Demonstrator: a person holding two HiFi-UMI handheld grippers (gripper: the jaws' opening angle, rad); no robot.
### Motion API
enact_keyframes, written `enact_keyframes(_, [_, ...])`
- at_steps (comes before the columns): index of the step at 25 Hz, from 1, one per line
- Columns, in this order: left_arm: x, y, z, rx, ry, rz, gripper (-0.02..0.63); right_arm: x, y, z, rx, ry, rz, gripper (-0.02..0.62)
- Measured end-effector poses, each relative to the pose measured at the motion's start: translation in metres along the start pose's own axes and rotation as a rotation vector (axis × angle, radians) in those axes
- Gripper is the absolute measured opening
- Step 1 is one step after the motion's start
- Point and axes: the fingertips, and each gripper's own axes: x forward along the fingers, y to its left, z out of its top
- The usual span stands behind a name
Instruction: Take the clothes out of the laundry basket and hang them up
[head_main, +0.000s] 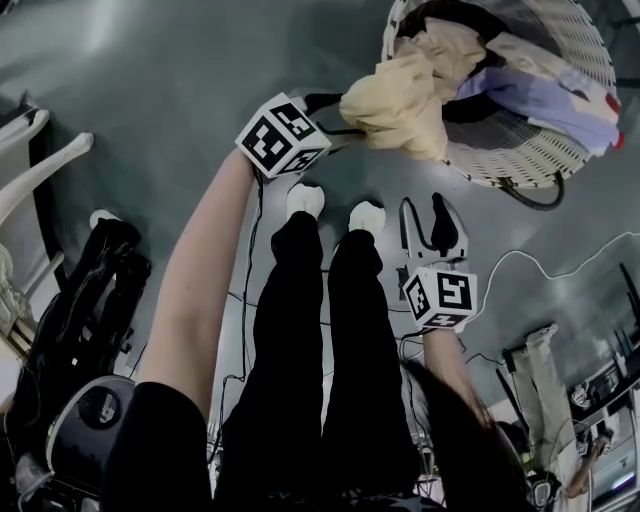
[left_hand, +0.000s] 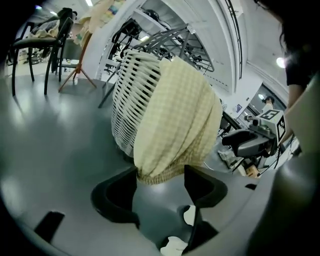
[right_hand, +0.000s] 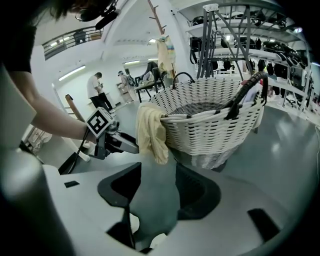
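Note:
The white wicker laundry basket (head_main: 520, 175) stands on the grey floor at the upper right, full of clothes. A pale yellow checked garment (head_main: 405, 95) hangs over its near rim. My left gripper (head_main: 345, 115) reaches up to it with its jaws apart on either side of the bunched hem, open. In the left gripper view the garment (left_hand: 175, 115) drapes down the basket (left_hand: 132, 100) into the left gripper (left_hand: 160, 177). My right gripper (head_main: 425, 225) is held lower, short of the basket, open and empty. In the right gripper view the right gripper (right_hand: 158, 175) faces the basket (right_hand: 210, 125) and garment (right_hand: 150, 130).
Lavender and white clothes (head_main: 540, 95) lie in the basket. The person's white shoes (head_main: 306, 198) stand just before it. Cables (head_main: 520, 260) cross the floor at right. A black bag (head_main: 90, 290) and white rack legs (head_main: 40, 170) are at left. A metal rack (right_hand: 220, 35) stands behind the basket.

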Motion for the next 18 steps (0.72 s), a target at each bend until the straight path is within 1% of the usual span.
enact_keyframes(1, [-0.001,0.001,0.0,-0.007,0.0,0.009,0.28,0.0,0.001,0.0,-0.003,0.004,0.002,0.229])
enact_keyframes(3, [-0.005,0.001,-0.001,-0.009,0.005,0.029,0.142,-0.001,0.002,-0.001,-0.012,0.01,0.007,0.227])
enact_keyframes(4, [-0.008,-0.001,-0.003,-0.011,0.008,0.034,0.105,-0.002,0.002,0.0,-0.016,0.012,0.008,0.226])
enact_keyframes(5, [-0.013,-0.004,-0.005,-0.019,0.01,0.036,0.092,-0.003,0.003,0.001,-0.02,0.013,0.009,0.225])
enact_keyframes(8, [-0.038,-0.016,-0.004,-0.053,-0.007,0.023,0.082,-0.006,0.006,0.008,-0.029,0.01,0.004,0.224])
enact_keyframes(12, [-0.09,-0.043,0.009,-0.078,-0.039,-0.016,0.08,-0.014,0.015,0.019,-0.041,0.013,0.0,0.224])
enact_keyframes(15, [-0.127,-0.062,0.025,-0.092,-0.06,-0.032,0.08,-0.021,0.023,0.022,-0.046,0.029,0.0,0.222])
enact_keyframes(18, [-0.154,-0.08,0.051,-0.109,-0.095,-0.049,0.08,-0.029,0.037,0.025,-0.041,0.042,0.014,0.222])
